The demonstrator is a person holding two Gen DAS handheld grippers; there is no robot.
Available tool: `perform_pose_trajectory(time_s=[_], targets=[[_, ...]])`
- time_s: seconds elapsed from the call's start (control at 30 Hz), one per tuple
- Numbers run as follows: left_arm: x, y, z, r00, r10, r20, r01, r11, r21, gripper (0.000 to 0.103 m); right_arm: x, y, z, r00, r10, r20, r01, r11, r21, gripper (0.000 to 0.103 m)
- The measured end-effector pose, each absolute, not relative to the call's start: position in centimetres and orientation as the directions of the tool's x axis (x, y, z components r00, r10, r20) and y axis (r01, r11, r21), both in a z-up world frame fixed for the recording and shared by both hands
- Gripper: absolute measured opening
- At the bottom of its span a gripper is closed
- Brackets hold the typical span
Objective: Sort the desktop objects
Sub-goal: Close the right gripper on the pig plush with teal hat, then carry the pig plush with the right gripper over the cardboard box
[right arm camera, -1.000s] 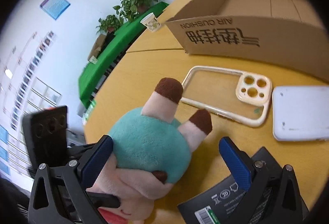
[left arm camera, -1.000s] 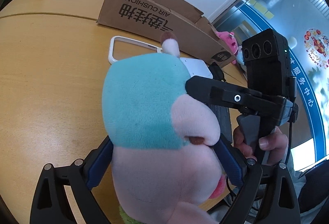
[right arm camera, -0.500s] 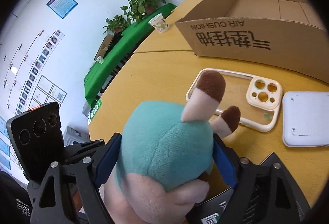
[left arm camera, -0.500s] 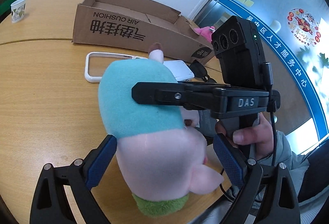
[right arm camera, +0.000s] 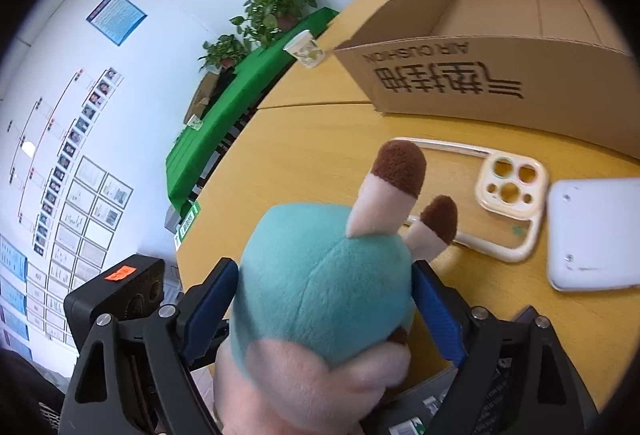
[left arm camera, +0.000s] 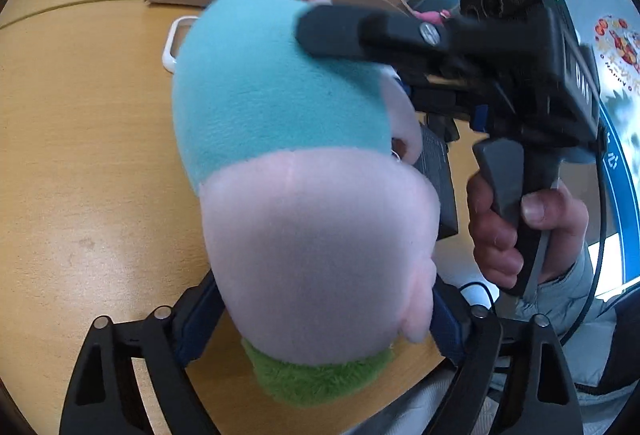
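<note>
Item: plush toy (right arm camera: 320, 295), teal back, pink body, two brown-tipped ears, green hem at its base. Location: held just above the tabletop (left arm camera: 80, 155), between both tools at once.

Left gripper (left arm camera: 320, 319): blue pads pressed against the pink lower body, one on each side, pinching the toy.

Right gripper (right arm camera: 326, 303): blue pads set against both flanks of the teal upper part, also pinching the toy. In the left view one black finger (left arm camera: 360, 31) of the right gripper lay across the teal back.

Reason for double hold, as judged: the toy was soft and bulky, so two grips at opposite ends kept it from sagging or twisting, or a handover between tools was in hand. Which, cannot be told.

Also on the tabletop: open cardboard box (right arm camera: 500, 75) printed AIR CUSHION, beyond the toy, likely the sorting destination; cream phone case (right arm camera: 508, 191) lying flat just before the box; white flat device (right arm camera: 592, 235) beside the case; dark box (left arm camera: 436, 171) partly hidden behind the toy; paper cup (right arm camera: 305, 49) at the far edge
</note>
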State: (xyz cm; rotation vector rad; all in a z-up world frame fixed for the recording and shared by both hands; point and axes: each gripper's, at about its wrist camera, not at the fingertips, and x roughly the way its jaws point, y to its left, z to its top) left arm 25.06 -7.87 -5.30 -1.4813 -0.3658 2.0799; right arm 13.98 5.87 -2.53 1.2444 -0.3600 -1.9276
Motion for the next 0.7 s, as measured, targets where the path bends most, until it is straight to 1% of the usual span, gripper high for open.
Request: perform_pose_trajectory(time_s=[0.07,0.13,0.17,0.23,0.27,0.33,0.43,0.57,0.7], targets=[[25.0,-8.1,-5.0,-0.246,0.584,-0.773,-0.278,-0.807,-0.521,0.080,14.3,6.0,-2.6,-0.180,-0.745,-0.642,0.492,-0.633,0.597,0.088],[25.1,-8.0,-4.6,-0.257,0.578,-0.775,-0.287,-0.811,-0.510,0.077,14.8,5.5,-2.8,-0.179,-0.720,-0.670,0.527,-0.645,0.553,0.085],[25.2,-7.8,-4.4,-0.259,0.571,-0.779,-0.292,-0.815,-0.500,0.076,15.1,5.2,-2.8,-0.182,-0.718,-0.672,0.536,-0.645,0.545,0.084],[25.2,-7.6,-4.1,-0.277,0.553,-0.786,-0.295,-0.827,-0.478,0.074,15.2,4.7,-2.7,-0.188,-0.721,-0.667,0.537,-0.644,0.545,0.078],[25.2,-7.6,-3.8,-0.288,0.545,-0.787,-0.297,-0.832,-0.468,0.072,15.2,4.6,-2.6,-0.195,-0.724,-0.662,0.540,-0.643,0.544,0.077],[25.4,-7.7,-2.6,-0.320,0.542,-0.777,-0.310,-0.835,-0.454,0.071,15.0,4.8,-2.2,-0.204,-0.736,-0.645,0.542,-0.634,0.552,0.074],[25.4,-7.6,-0.1,-0.374,0.538,-0.755,-0.347,-0.836,-0.424,0.070,14.8,5.4,-0.3,-0.244,-0.759,-0.604,0.566,-0.617,0.547,0.072],[23.8,-6.8,4.1,-0.454,0.532,-0.715,-0.408,-0.837,-0.364,0.070,13.9,6.4,4.1,-0.336,-0.770,-0.542,0.612,-0.616,0.496,0.072],[20.9,-5.8,9.1,-0.542,0.527,-0.655,-0.477,-0.834,-0.276,0.070,11.5,7.7,9.2,-0.420,-0.773,-0.475,0.657,-0.620,0.429,0.072]])
